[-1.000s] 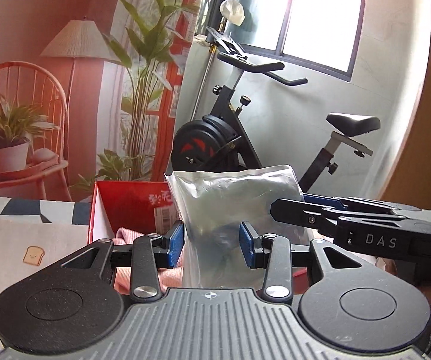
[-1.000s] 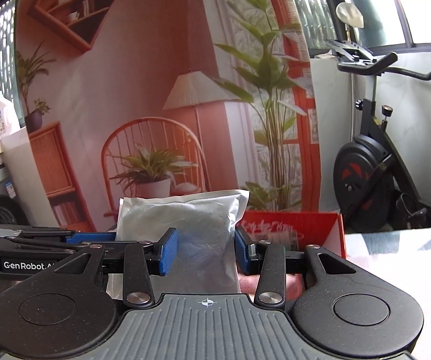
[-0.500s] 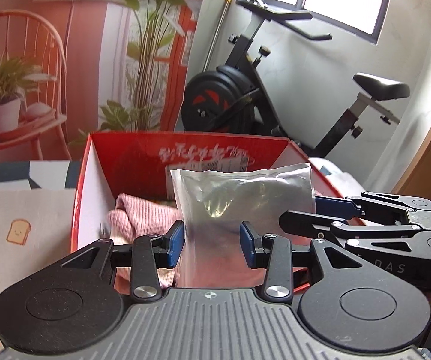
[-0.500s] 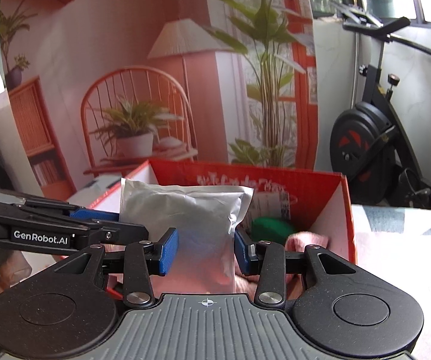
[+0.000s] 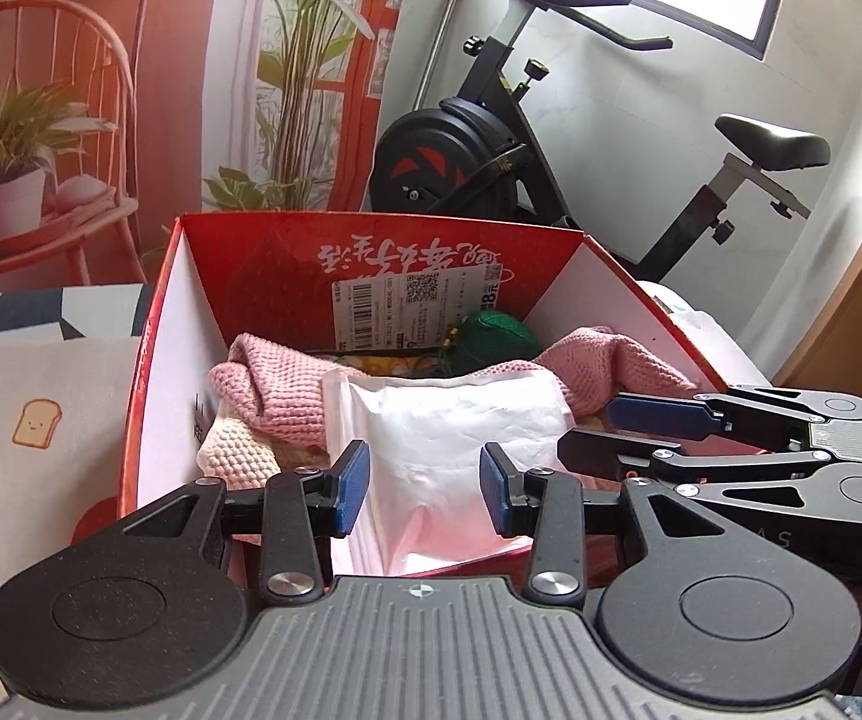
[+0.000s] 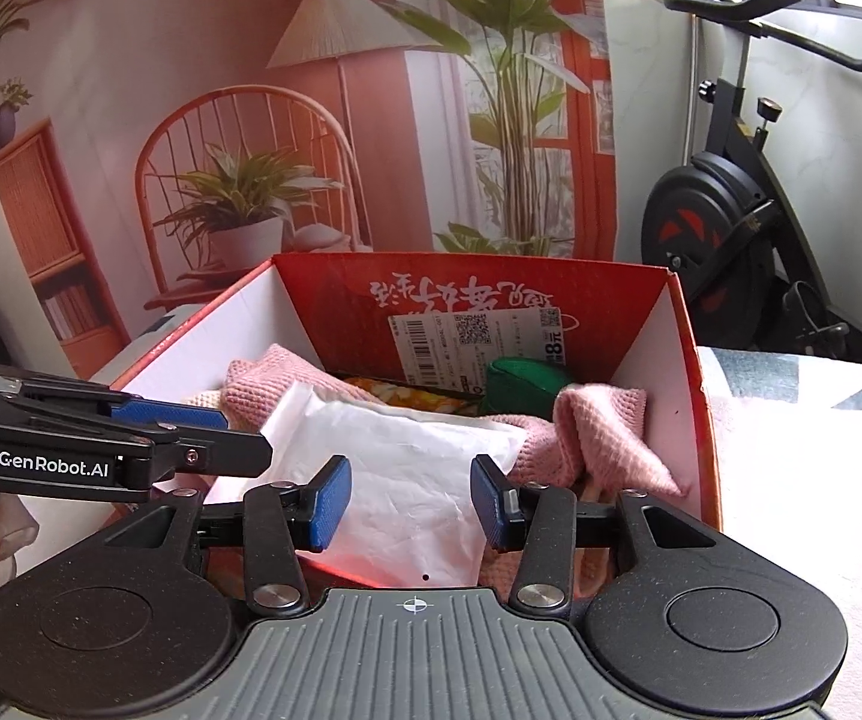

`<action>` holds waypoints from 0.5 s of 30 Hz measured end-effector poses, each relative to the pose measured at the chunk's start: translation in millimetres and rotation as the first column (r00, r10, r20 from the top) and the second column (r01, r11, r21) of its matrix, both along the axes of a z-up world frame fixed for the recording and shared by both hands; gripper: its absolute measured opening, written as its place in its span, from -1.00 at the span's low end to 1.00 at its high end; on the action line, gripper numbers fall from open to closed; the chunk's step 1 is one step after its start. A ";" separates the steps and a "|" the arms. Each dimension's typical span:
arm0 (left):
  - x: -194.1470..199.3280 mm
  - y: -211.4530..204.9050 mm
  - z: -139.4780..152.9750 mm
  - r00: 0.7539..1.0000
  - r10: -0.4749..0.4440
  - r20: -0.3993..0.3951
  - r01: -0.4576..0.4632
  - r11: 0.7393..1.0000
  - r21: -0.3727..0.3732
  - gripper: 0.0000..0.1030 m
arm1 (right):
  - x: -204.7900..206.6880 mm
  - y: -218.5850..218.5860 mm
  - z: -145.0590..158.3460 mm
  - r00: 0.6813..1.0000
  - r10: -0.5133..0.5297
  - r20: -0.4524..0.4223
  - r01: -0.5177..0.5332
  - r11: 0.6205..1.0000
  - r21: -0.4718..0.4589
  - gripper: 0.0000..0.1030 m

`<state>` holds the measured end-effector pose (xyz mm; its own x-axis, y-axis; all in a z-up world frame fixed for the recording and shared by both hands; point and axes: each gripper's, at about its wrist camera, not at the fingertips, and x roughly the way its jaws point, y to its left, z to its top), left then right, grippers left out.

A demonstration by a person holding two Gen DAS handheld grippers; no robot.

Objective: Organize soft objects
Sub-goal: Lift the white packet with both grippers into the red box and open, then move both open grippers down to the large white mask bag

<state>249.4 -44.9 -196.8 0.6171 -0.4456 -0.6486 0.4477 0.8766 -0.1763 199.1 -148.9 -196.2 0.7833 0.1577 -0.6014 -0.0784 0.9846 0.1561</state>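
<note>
A soft white packet [image 5: 460, 450] lies inside the red cardboard box [image 5: 371, 246], on a pink knitted cloth [image 5: 275, 384], and leans over the near wall. It also shows in the right wrist view [image 6: 407, 474]. My left gripper [image 5: 425, 495] is open, its blue pads either side of the packet and apart from it. My right gripper [image 6: 410, 501] is open the same way over the packet's other end. A green soft object [image 5: 493, 339] sits at the back of the box.
A cream knitted piece [image 5: 239, 450] lies at the box's left. The box [image 6: 688, 396] stands on a patterned tablecloth [image 5: 29, 420]. An exercise bike [image 5: 490, 138] and a printed room backdrop [image 6: 287, 120] stand behind.
Both grippers lowered the packet from above the box down into it. The packet now rests on the pink cloth and both pairs of pads stand off it.
</note>
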 end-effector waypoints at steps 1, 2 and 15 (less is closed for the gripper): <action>-1.4 -0.4 1.8 1.000 0.001 0.005 -0.001 1.000 0.002 -0.17 | -2.7 0.8 1.7 1.000 -0.003 0.003 0.003 1.000 -0.013 -0.16; -3.0 0.0 3.7 1.000 0.004 0.009 -0.004 1.000 0.003 -0.17 | -4.0 1.8 4.2 1.000 -0.005 0.005 0.005 1.000 -0.028 -0.11; -28.3 13.0 26.1 0.995 0.061 0.078 -0.066 0.996 0.061 0.79 | -37.9 -1.0 30.5 0.995 -0.075 0.059 0.080 0.993 -0.085 0.99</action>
